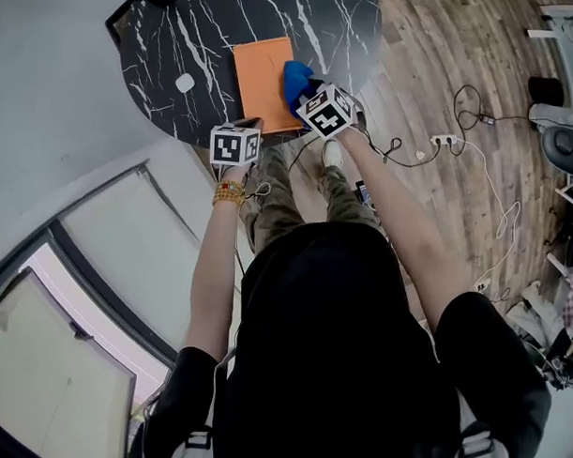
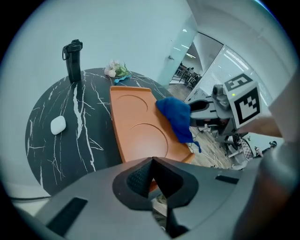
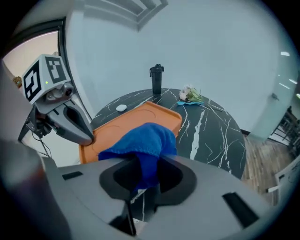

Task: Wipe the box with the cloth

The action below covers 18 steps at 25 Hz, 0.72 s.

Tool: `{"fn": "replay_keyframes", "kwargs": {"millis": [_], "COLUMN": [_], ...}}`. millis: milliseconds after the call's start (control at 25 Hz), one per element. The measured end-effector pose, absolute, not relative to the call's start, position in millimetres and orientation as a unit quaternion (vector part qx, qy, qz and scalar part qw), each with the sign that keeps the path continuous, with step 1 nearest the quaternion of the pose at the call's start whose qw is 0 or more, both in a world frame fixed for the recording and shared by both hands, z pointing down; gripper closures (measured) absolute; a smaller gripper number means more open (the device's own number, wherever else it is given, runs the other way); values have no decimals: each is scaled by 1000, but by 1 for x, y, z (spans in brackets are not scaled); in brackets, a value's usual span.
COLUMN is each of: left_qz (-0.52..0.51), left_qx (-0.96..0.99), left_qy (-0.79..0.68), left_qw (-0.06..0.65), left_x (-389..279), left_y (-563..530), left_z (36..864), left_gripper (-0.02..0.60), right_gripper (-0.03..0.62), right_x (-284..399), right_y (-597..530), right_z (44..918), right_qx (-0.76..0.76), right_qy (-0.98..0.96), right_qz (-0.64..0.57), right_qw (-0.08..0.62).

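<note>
One orange box lies on a round black table, its near corner clamped in the left gripper. Beside it the right gripper clenches one blue cloth over the box. Beyond the jaws stand one bottle, one white case and one flower sprig.

light: bright, even, cool, from glazed walls and ceiling strips | shadows: soft, faint on tabletop | glare: ceiling strips blown out, left gripper view | distortion: strong fisheye, dark rounded corners | focus: nearest foreground soft, background slightly hazy
</note>
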<state>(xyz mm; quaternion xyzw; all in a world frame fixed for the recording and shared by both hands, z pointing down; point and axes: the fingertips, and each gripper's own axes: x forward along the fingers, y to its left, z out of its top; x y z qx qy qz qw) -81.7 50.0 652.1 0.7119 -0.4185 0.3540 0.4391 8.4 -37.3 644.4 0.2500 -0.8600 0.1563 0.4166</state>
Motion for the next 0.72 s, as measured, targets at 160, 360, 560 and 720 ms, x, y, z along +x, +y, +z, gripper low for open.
{"fn": "replay_keyframes", "kwargs": {"millis": [160,360,560,720], "left_qz": [362,381,405,386], "left_qx": [711,719,721,724], "left_qy": [-408,-395,-383,-382], "left_qw": [443,426,411,426], "left_x": [-79,-76,-78,-81], "left_y": [55,49,48,51], "left_z": [652,653,654,655], "left_gripper": [581,581,581,581], "right_gripper": [520,520,520,519], "right_x": [25,38,15,-4], "right_y": [21,27,-61,-106], "right_z": [650,680,662,666], "right_qx": [215,150,105,79], "right_qy": [-864,-866,-874,-860], "right_qz": [209,221,100,64], "right_qw": [405,423,465,500]}}
